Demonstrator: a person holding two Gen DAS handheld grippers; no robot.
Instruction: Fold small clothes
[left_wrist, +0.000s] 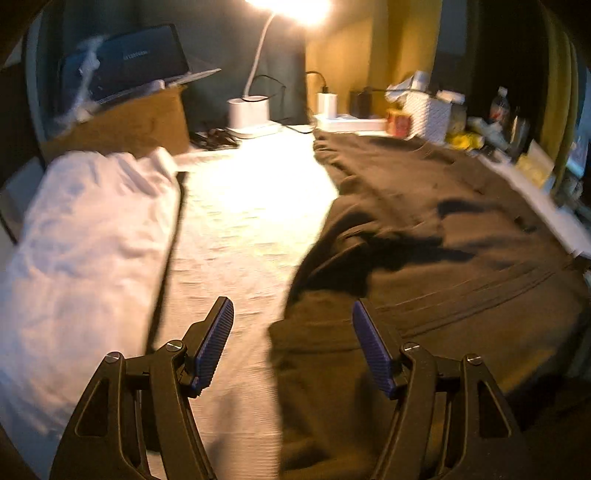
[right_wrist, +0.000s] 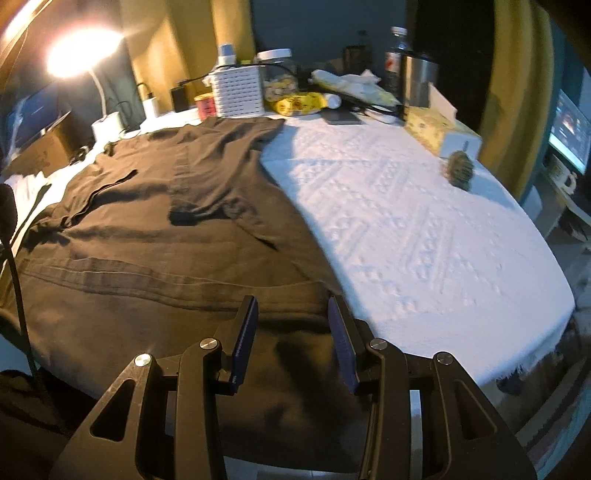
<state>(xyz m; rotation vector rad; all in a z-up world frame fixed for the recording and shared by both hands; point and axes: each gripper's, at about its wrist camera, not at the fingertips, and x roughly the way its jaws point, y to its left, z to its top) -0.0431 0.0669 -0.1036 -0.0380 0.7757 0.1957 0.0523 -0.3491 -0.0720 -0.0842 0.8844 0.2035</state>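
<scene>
The dark brown shirt (right_wrist: 155, 221) looks limp and light; pinch its hem corners at the table's (right_wrist: 424, 229) near edge. Left gripper (left_wrist: 291, 347) and right gripper (right_wrist: 291, 339) both gape, holding nothing.

Dark garment (right_wrist: 155, 229): matt cloth. Tablecloth (right_wrist: 424, 229): white, embossed weave. Canister (right_wrist: 419, 79): shiny metal.

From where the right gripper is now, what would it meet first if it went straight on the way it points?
Most likely the brown garment: the right gripper points down at its near corner by the white tablecloth, jaws open and empty. Depth is unclear.
</scene>
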